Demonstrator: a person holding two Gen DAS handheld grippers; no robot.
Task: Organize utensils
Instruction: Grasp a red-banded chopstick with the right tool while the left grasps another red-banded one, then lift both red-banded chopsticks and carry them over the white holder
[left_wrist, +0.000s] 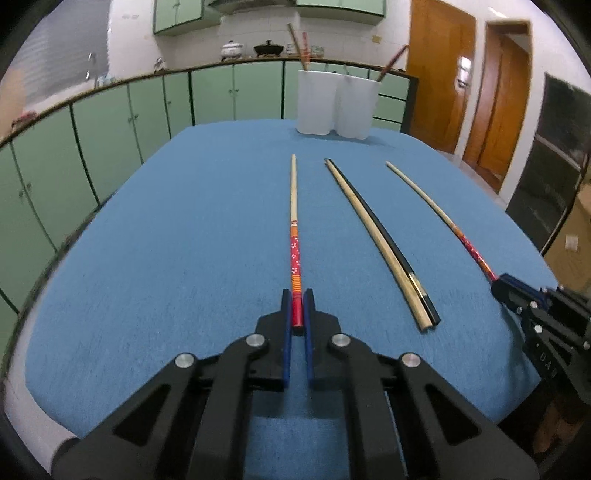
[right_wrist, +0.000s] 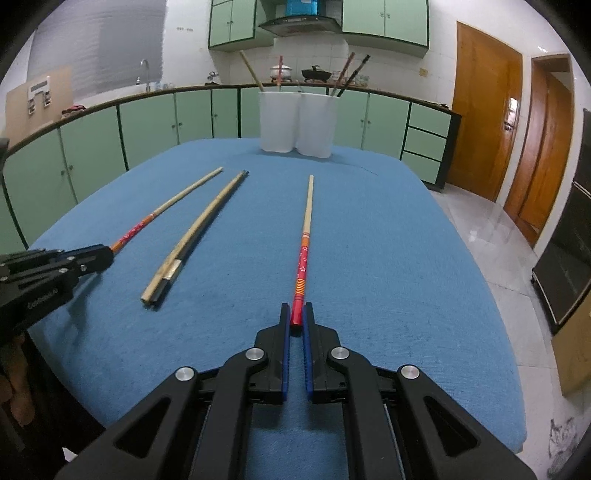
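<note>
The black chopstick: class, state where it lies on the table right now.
The black chopstick lies on the blue table against a plain wooden chopstick, between the two red-patterned chopsticks, with the white holder beyond its far tip.

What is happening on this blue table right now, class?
A person holds a two-finger gripper in each hand. The left gripper is closed on the red end of one patterned chopstick, and the right gripper on the red end of its match; both chopsticks lie flat on the blue tablecloth. Between them lies an untouched pair, one pale wooden chopstick beside a black one. At the far edge, a white two-compartment holder already contains several chopsticks.
</note>
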